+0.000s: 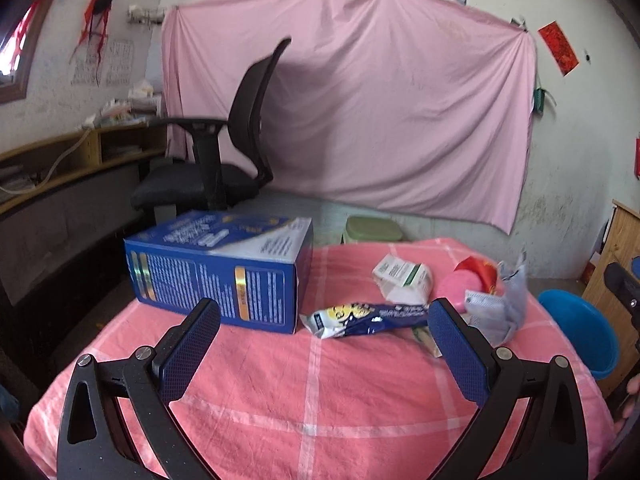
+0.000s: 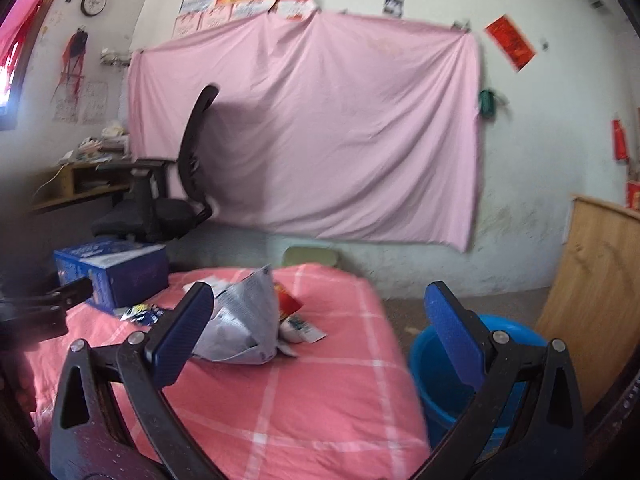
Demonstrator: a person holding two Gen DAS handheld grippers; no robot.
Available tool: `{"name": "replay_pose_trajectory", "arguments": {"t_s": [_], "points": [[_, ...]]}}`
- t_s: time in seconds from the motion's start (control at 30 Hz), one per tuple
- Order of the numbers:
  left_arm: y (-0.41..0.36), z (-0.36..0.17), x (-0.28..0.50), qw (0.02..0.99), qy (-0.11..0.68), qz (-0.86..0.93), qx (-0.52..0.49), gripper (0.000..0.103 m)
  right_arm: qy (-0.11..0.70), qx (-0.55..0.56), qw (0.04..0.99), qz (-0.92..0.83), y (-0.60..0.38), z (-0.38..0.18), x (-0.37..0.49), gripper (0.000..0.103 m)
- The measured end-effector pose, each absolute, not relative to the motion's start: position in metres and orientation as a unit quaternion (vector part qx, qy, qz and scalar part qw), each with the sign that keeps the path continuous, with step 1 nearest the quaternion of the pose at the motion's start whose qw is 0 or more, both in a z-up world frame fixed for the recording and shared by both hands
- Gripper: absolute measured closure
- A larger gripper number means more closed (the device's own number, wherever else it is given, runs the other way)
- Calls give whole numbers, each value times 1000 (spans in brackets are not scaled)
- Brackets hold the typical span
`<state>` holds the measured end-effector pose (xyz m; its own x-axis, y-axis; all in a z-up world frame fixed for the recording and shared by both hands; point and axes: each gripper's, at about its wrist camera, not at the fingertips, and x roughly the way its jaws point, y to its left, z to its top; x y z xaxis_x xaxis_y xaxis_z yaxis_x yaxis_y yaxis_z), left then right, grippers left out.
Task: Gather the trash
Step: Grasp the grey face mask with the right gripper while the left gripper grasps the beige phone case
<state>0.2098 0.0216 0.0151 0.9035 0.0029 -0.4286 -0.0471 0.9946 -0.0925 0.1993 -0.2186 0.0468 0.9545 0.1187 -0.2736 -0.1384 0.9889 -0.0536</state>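
Observation:
Trash lies on a table under a pink checked cloth point(image 1: 280, 392): a big blue carton point(image 1: 216, 272), a blue and yellow snack wrapper point(image 1: 360, 318), a crumpled white and green box point(image 1: 404, 276), a grey foil bag point(image 1: 500, 304) and a red packet point(image 1: 478, 270). My left gripper point(image 1: 324, 328) is open and empty, just short of the wrapper. My right gripper point(image 2: 320, 316) is open and empty above the table's right edge, with the foil bag point(image 2: 244, 320) by its left finger. A blue plastic basin point(image 2: 456, 376) stands on the floor right of the table.
A black office chair point(image 1: 224, 152) stands behind the table at the left. A pink sheet point(image 1: 360, 100) hangs on the back wall. A green stool point(image 1: 372, 230) sits past the far edge. A wooden board point(image 2: 600, 300) leans at the right. Shelves point(image 1: 60, 160) line the left wall.

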Motion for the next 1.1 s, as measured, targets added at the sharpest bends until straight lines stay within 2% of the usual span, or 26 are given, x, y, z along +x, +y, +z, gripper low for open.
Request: {"name": "replay_pose_trajectory", "arguments": {"t_s": [0.3, 0.43, 0.5, 0.57, 0.63, 0.7, 0.9, 1.0, 1.1], "points": [[22, -6, 232, 952, 292, -19, -85, 4, 266, -49, 957, 106, -206, 11, 250, 0], [7, -8, 236, 946, 311, -53, -76, 16, 285, -62, 948, 129, -199, 8, 261, 2], [0, -9, 239, 943, 318, -67, -67, 25, 299, -71, 942, 138, -196, 5, 268, 18], [-8, -10, 241, 940, 326, -84, -61, 35, 312, -69, 936, 149, -196, 1, 272, 23], [-13, -11, 244, 936, 332, -97, -59, 42, 322, -61, 931, 159, -199, -1, 275, 36], [-18, -13, 247, 933, 338, -109, -57, 48, 326, -56, 929, 164, -202, -2, 277, 44], [-27, -18, 261, 919, 364, -125, -82, 60, 329, -42, 927, 177, -205, -3, 280, 58], [-29, -21, 267, 913, 376, -126, -92, 71, 329, -36, 926, 182, -204, -4, 282, 70], [-28, -26, 273, 904, 391, -126, -116, 81, 328, -31, 926, 187, -206, -3, 283, 76]]}}
